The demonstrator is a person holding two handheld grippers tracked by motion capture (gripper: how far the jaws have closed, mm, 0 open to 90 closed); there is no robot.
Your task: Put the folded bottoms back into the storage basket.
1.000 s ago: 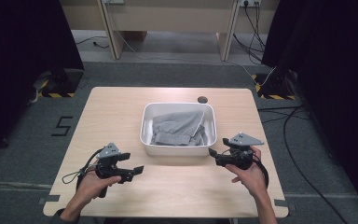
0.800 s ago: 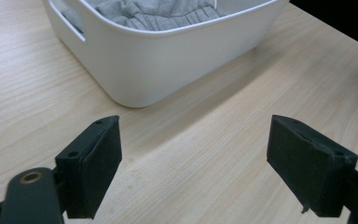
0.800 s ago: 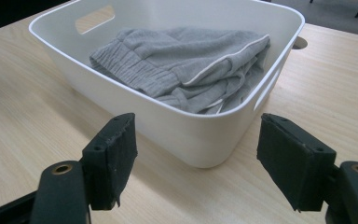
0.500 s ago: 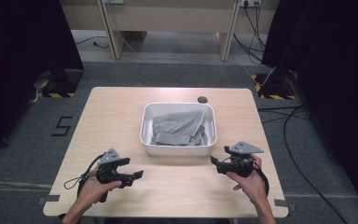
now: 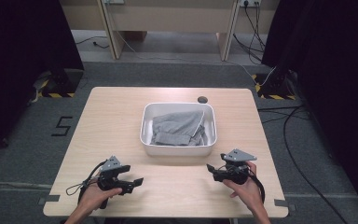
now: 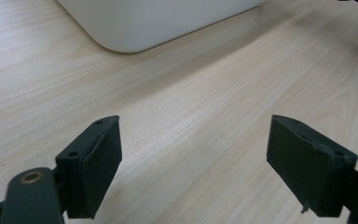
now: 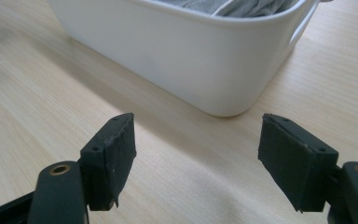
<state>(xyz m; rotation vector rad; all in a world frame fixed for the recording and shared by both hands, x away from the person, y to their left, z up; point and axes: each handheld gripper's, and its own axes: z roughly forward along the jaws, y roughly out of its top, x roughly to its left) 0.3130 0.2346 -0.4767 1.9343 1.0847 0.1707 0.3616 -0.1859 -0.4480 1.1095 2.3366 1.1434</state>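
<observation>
A white plastic tub [image 5: 145,126] stands in the middle of the wooden table [image 5: 112,121], with crumpled grey cloth [image 5: 177,127] lying inside it. My left gripper [image 5: 135,182] rests low over the table near the front left, open with nothing between its jaws [image 6: 196,163]. My right gripper [image 5: 210,169] sits near the front right, just short of the tub's front right corner, open and holding nothing [image 7: 196,154]. The tub's white wall [image 7: 191,51] rises close ahead in the right gripper view, and its corner [image 6: 130,28] shows at the top of the left gripper view.
A small dark round disc [image 5: 202,99] lies on the table behind the tub. Cables [image 5: 289,121] run across the grey floor at the right. Wooden furniture legs [image 5: 109,28] stand beyond the table. Bare tabletop lies between my two grippers.
Both hands have drawn back toward the front edge of the table, away from the tub. Both grippers stay open.
</observation>
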